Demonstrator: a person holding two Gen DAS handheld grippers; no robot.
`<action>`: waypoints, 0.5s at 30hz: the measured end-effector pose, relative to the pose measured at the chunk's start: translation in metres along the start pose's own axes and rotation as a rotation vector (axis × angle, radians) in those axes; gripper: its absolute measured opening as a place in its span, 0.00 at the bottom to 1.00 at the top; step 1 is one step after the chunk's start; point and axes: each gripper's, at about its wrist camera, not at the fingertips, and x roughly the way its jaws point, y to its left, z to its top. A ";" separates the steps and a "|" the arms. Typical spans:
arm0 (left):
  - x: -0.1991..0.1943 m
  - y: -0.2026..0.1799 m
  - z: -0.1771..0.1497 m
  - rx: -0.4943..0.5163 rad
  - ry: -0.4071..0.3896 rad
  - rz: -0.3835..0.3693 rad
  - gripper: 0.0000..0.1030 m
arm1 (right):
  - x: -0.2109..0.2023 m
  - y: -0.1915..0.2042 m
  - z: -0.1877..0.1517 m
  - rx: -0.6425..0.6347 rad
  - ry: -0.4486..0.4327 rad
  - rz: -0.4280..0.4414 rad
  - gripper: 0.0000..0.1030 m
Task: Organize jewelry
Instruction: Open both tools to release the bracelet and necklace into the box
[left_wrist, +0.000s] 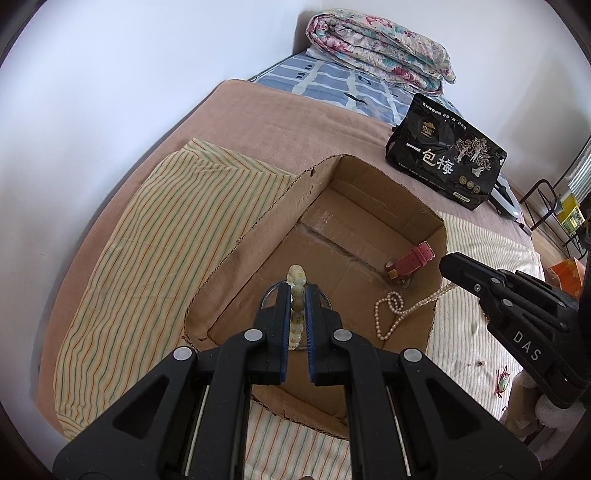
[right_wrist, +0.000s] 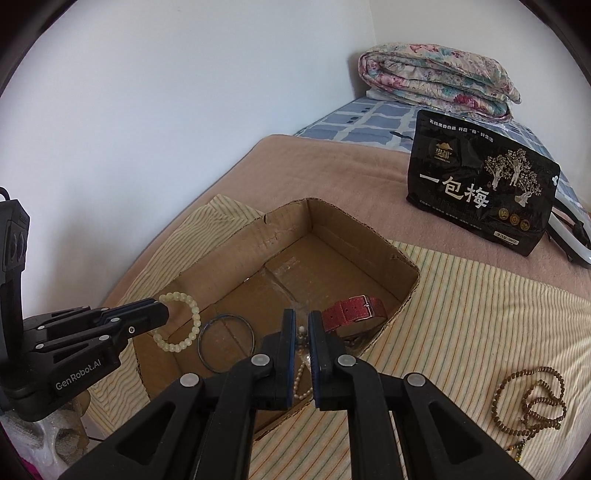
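An open cardboard box (left_wrist: 436, 221) (right_wrist: 288, 218) sits on a striped cloth on the bed. My left gripper (left_wrist: 298, 295) (right_wrist: 162, 314) is shut on a pale green bead bracelet (left_wrist: 297, 282) (right_wrist: 184, 325) and holds it over the box's near end. My right gripper (right_wrist: 302, 325) (left_wrist: 445, 264) is shut on a pearl necklace (left_wrist: 391, 314) (right_wrist: 301, 373), whose loose end hangs down into the box. Inside the box lie a red watch (left_wrist: 410, 262) (right_wrist: 354, 308) and a thin dark bangle (right_wrist: 226, 342).
A brown bead necklace (right_wrist: 528, 402) lies on the striped cloth (right_wrist: 461, 314) to the right of the box. A black snack bag (left_wrist: 445, 151) (right_wrist: 480, 188) stands behind the box. A folded floral quilt (left_wrist: 380, 46) lies at the far end of the bed.
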 end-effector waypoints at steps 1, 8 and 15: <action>0.000 0.001 0.001 -0.002 0.000 0.002 0.05 | 0.000 0.000 0.000 0.002 -0.001 0.003 0.06; 0.000 0.000 0.003 0.001 -0.006 0.010 0.34 | -0.002 -0.003 0.001 0.018 -0.010 -0.010 0.34; -0.002 -0.003 0.003 0.000 -0.007 0.015 0.35 | -0.009 -0.005 0.002 0.020 -0.033 -0.059 0.71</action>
